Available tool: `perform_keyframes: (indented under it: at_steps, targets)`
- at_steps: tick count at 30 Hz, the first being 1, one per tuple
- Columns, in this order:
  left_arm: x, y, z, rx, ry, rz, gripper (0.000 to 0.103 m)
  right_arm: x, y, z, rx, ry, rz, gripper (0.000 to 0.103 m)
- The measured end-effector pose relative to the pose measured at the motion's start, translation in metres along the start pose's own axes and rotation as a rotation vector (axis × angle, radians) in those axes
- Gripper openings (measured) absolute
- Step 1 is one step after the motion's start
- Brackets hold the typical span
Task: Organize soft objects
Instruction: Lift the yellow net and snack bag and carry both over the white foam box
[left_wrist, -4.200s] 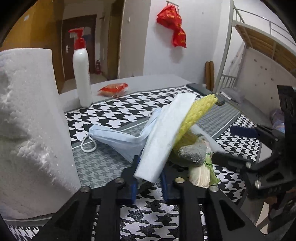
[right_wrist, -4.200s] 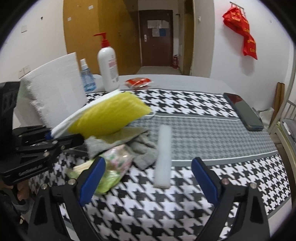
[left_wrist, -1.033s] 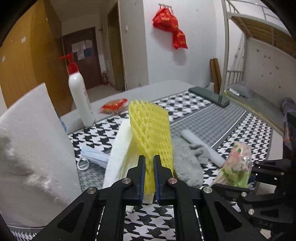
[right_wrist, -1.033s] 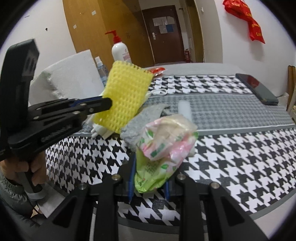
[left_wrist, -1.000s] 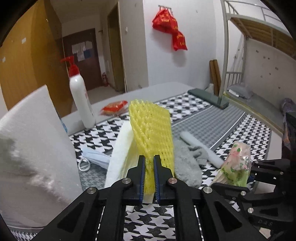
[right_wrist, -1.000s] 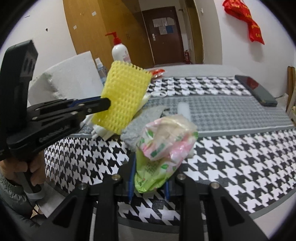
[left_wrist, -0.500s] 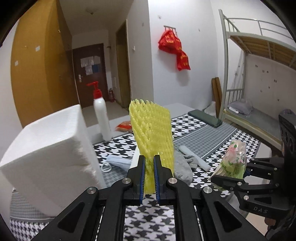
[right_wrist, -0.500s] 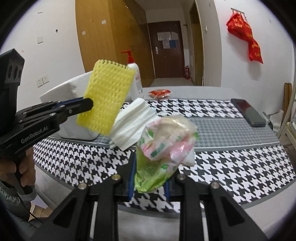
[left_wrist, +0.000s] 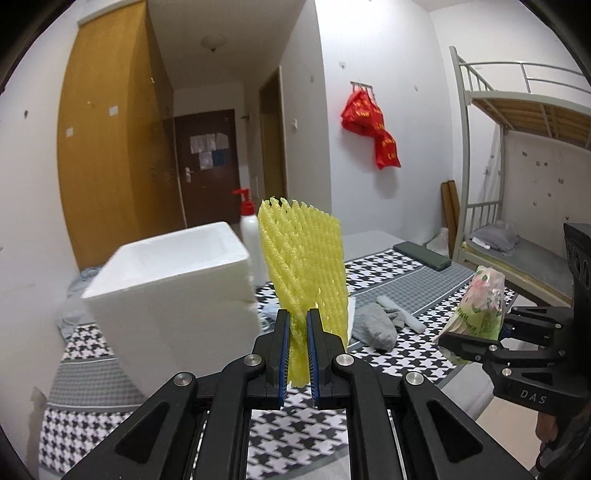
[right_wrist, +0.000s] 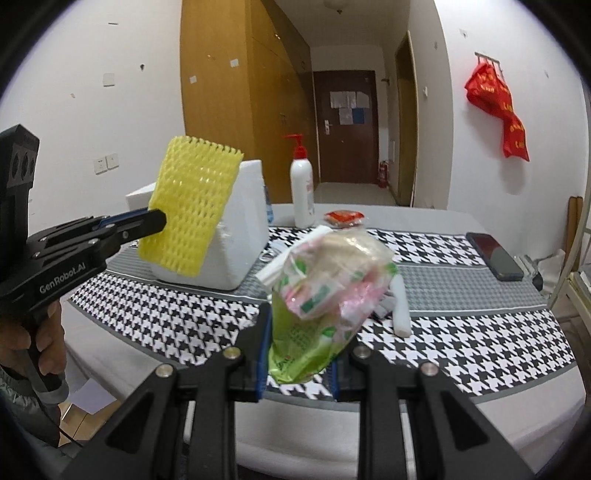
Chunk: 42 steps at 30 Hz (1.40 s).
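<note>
My left gripper (left_wrist: 296, 334) is shut on a yellow foam net sleeve (left_wrist: 303, 269) that stands upright above the table, beside the white foam box (left_wrist: 173, 291). From the right wrist view the same net sleeve (right_wrist: 192, 206) hangs in front of the foam box (right_wrist: 243, 236). My right gripper (right_wrist: 298, 347) is shut on a green and pink plastic tissue pack (right_wrist: 325, 295), lifted over the near table edge; that tissue pack (left_wrist: 478, 306) shows at the right in the left wrist view. A grey glove (left_wrist: 376, 325) and a white foam tube (left_wrist: 400, 314) lie on the houndstooth cloth.
A white pump bottle (right_wrist: 302, 188) and a red snack packet (right_wrist: 345, 217) stand behind the foam box. A dark phone (right_wrist: 495, 254) lies at the table's right. A white folded sheet (right_wrist: 291, 254) and a face mask lie mid-table. A bunk bed (left_wrist: 517, 184) stands to the right.
Both grippers have risen and pulled back from the table with their loads; the table and foam box now look lower and farther away. Both grips are unchanged.
</note>
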<state>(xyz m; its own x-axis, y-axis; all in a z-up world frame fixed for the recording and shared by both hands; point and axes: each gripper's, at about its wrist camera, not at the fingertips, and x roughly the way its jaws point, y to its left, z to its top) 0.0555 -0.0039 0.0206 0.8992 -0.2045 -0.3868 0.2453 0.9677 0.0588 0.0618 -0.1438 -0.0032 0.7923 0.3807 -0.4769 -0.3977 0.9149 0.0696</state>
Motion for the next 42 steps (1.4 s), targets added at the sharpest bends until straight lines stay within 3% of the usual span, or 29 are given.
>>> perform_keyframes:
  at_steps: [21, 42]
  targets:
    - [-0.061, 0.041, -0.025, -0.107, -0.070, 0.159, 0.010, -0.018, 0.058, 0.008, -0.095, -0.086, 0.082, 0.029]
    - [-0.062, 0.081, -0.039, -0.183, -0.050, 0.257, 0.010, 0.014, 0.087, 0.028, -0.140, -0.068, 0.167, 0.029]
